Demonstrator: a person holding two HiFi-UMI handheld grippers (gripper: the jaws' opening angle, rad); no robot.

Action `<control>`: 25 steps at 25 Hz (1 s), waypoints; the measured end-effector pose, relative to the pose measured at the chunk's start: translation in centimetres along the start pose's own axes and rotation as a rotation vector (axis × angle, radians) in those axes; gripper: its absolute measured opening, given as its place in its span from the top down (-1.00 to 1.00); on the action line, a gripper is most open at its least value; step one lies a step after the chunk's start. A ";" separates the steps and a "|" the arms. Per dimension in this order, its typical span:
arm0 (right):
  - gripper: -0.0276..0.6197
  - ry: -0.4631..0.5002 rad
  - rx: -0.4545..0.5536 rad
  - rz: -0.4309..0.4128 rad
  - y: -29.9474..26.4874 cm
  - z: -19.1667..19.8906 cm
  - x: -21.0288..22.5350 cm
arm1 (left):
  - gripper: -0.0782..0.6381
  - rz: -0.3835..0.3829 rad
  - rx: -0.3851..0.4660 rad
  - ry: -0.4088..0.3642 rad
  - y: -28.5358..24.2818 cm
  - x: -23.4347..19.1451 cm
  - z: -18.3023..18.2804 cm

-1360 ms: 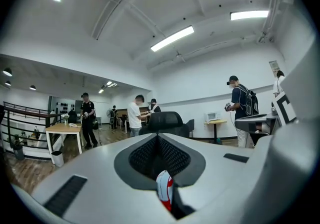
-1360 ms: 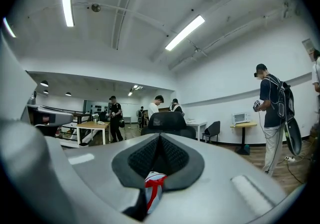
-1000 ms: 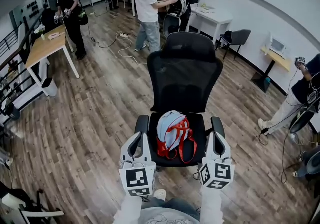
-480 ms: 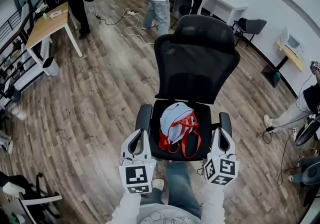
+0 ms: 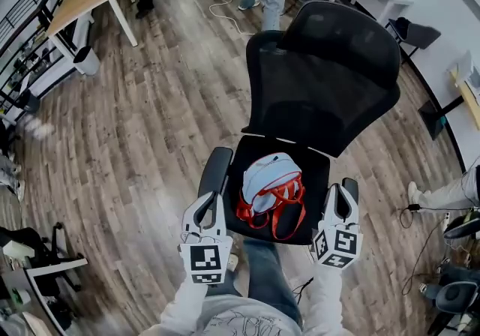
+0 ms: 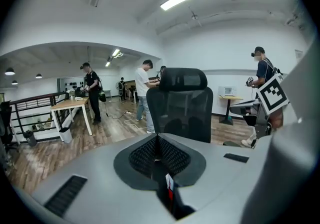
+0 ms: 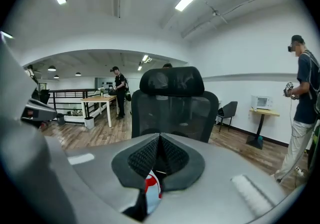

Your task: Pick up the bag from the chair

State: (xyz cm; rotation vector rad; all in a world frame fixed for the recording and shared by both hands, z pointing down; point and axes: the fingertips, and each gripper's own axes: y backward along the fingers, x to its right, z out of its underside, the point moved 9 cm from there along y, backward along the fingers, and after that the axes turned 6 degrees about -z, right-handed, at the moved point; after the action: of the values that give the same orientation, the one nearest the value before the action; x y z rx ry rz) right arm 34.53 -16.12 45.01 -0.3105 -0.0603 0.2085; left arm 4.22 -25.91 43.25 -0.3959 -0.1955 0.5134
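Chair (image 5: 330, 79) closed in on over the last second. Left gripper (image 5: 205, 207) and right gripper (image 5: 341, 203) lowered beside the seat, jaws closed, empty. Bag (image 5: 270, 183) untouched on the seat, lower centre; jaws must be opened first.

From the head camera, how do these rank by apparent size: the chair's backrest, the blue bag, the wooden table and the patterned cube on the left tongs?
1. Backrest.
2. Bag and wooden table: about alike; the table is farther and cut off, so unranked.
3. Cube on the left tongs, smallest though nearest.
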 end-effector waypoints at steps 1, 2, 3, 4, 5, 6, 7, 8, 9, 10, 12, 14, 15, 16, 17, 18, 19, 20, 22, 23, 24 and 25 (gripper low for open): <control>0.88 0.014 -0.012 -0.017 -0.9 0.5 0.5 | 0.76 -0.004 -0.018 -0.011 -0.7 0.3 0.5; 0.88 0.024 -0.024 -0.034 -1.8 1.0 1.1 | 0.76 -0.011 -0.040 -0.023 -1.5 0.6 1.1; 0.88 0.030 -0.035 -0.049 -2.6 1.7 1.7 | 0.76 -0.019 -0.065 -0.035 -2.3 1.1 1.7; 0.88 0.029 -0.045 -0.065 -3.4 2.4 2.3 | 0.76 -0.026 -0.085 -0.043 -3.1 1.5 2.3; 0.88 0.024 -0.057 -0.084 -4.3 3.1 2.8 | 0.76 -0.029 -0.100 -0.045 -3.8 2.0 2.9; 0.88 0.016 -0.070 -0.108 -5.0 3.9 3.3 | 0.76 -0.025 -0.110 -0.044 -4.4 2.4 3.4; 0.88 0.009 -0.084 -0.137 -5.8 4.6 3.6 | 0.76 -0.014 -0.118 -0.042 -5.0 2.8 3.9; 0.88 0.004 -0.099 -0.170 -6.6 5.2 3.9 | 0.76 0.000 -0.125 -0.042 -5.6 3.1 4.2; 0.88 0.004 -0.114 -0.204 -7.3 5.7 4.1 | 0.76 0.014 -0.133 -0.045 -6.1 3.3 4.6; 0.88 0.008 -0.130 -0.235 -8.0 6.1 4.3 | 0.76 0.027 -0.142 -0.048 -6.6 3.6 4.9; 0.88 0.021 -0.171 -0.276 -9.4 7.0 4.8 | 0.76 0.050 -0.163 -0.047 -7.6 4.2 5.7; 0.88 0.032 -0.214 -0.304 -10.8 8.0 5.4 | 0.76 0.066 -0.188 -0.040 -8.5 4.8 6.6; 0.82 0.034 -0.233 -0.321 -11.5 8.6 5.6 | 0.76 0.071 -0.200 -0.036 -9.0 5.2 7.0; 0.73 0.035 -0.248 -0.340 -12.1 9.1 5.9 | 0.76 0.075 -0.212 -0.034 -9.4 5.5 7.6; 0.72 0.037 -0.259 -0.359 -12.7 9.6 6.1 | 0.76 0.079 -0.222 -0.031 -9.9 5.9 8.1; 0.71 0.043 -0.268 -0.380 -13.2 10.1 6.2 | 0.73 0.083 -0.231 -0.029 -10.2 6.3 8.6; 0.69 0.052 -0.279 -0.401 -13.7 10.6 6.4 | 0.65 0.088 -0.240 -0.027 -10.6 6.7 9.1; 0.66 0.065 -0.292 -0.424 -14.2 11.2 6.5 | 0.58 0.096 -0.252 -0.028 -10.9 7.0 9.7; 0.62 0.096 -0.325 -0.476 -15.0 12.2 6.8 | 0.53 0.117 -0.279 -0.039 -11.3 7.7 10.8; 0.60 0.112 -0.342 -0.504 -15.3 12.7 6.9 | 0.50 0.129 -0.290 -0.047 -11.4 8.0 11.3; 0.59 0.126 -0.359 -0.535 -15.7 13.1 7.1 | 0.47 0.141 -0.300 -0.053 -11.5 8.3 11.7; 0.59 0.139 -0.376 -0.569 -16.0 13.5 7.2 | 0.44 0.153 -0.310 -0.058 -11.6 8.5 12.2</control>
State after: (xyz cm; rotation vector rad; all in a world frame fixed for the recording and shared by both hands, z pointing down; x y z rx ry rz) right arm 43.44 -25.45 62.97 -0.6656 -0.0475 -0.3947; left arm 13.14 -26.99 59.80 -0.7026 -0.3039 0.6476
